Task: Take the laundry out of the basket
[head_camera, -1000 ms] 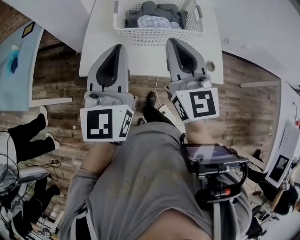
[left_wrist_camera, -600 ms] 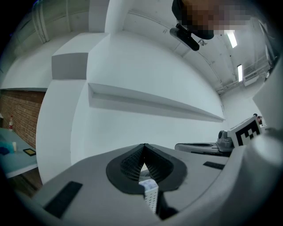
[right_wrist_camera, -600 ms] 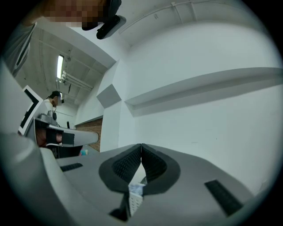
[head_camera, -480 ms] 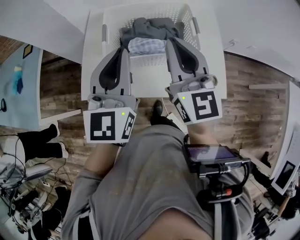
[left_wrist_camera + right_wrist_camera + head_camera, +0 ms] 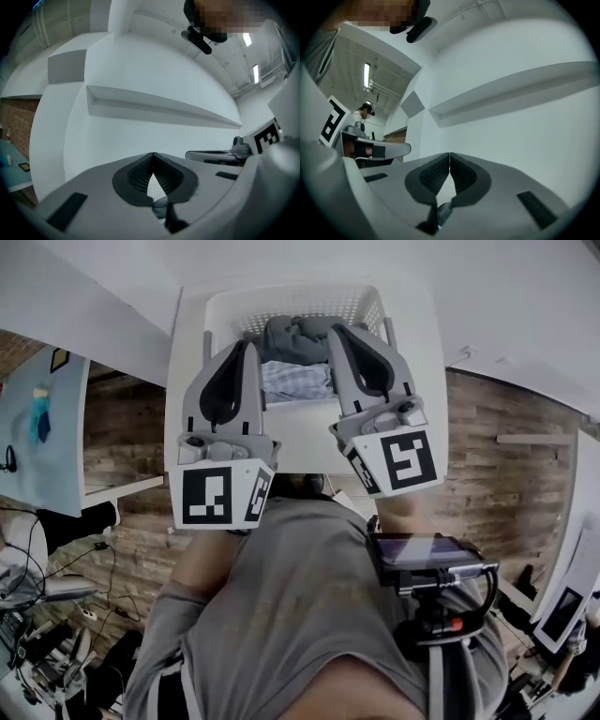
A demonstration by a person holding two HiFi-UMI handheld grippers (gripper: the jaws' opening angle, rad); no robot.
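Note:
A white perforated laundry basket (image 5: 225, 310) stands on a white table (image 5: 300, 432) at the top of the head view. A dark grey garment (image 5: 295, 334) and a blue-checked cloth (image 5: 295, 379) lie in it. My left gripper (image 5: 246, 345) reaches over the basket's near left part, its jaws shut and nothing between them. My right gripper (image 5: 339, 332) reaches over the near right part, also shut and empty. In the left gripper view the left gripper (image 5: 153, 153) has its tips meeting. The right gripper view shows the right gripper (image 5: 449, 153) the same way. Both point level at a white wall.
A light blue table (image 5: 42, 427) stands at the left over a brick-patterned floor. A phone on a chest rig (image 5: 422, 549) sits below my right gripper. A white ledge (image 5: 159, 105) runs along the wall ahead. Cables and gear lie at the lower left.
Both grippers have moved forward from the table's near edge to above the basket. The basket now sits lower and closer in the head view. Both stay shut.

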